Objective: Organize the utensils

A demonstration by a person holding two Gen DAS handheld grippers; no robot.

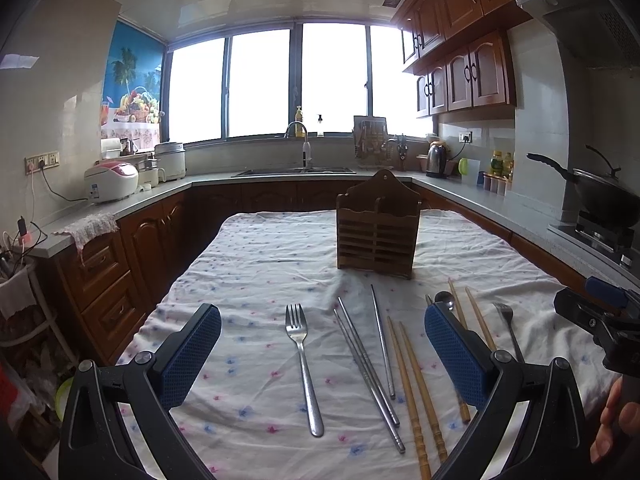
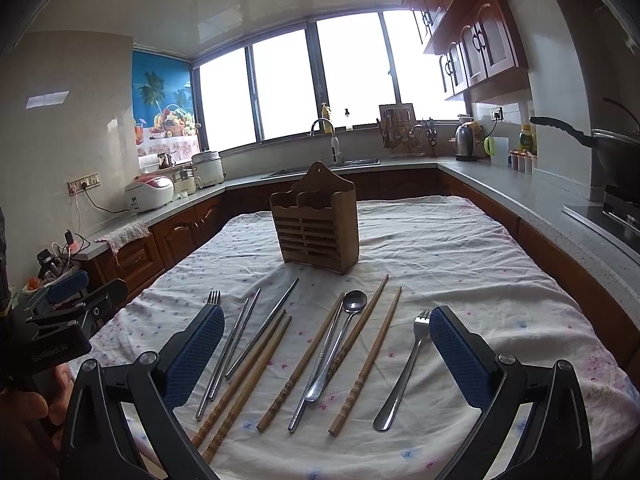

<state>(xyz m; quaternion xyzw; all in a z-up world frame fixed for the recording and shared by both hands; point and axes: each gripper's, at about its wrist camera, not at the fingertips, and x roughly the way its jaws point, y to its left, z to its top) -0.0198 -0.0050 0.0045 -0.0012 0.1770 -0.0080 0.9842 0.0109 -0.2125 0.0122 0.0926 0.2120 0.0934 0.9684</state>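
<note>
A slatted wooden utensil holder [image 1: 378,228] [image 2: 316,220] stands upright on the flowered tablecloth [image 1: 260,264], beyond a row of loose utensils. In the left wrist view a steel fork [image 1: 304,368], metal chopsticks [image 1: 368,368] and wooden chopsticks [image 1: 416,392] lie between the fingers of my left gripper [image 1: 322,314], which is open and empty. My right gripper [image 2: 327,314] is also open and empty. It hovers over wooden chopsticks [image 2: 368,360], a spoon [image 2: 344,328] and metal chopsticks [image 2: 236,344]. A second fork [image 2: 404,372] lies by its right finger.
Grey counters with brown cabinets wrap around the table. A rice cooker [image 1: 112,180] sits on the left, a sink [image 1: 296,170] at the back, and a kettle [image 1: 436,158] and a wok [image 1: 600,192] on the right. A hand [image 1: 616,420] shows at the right edge.
</note>
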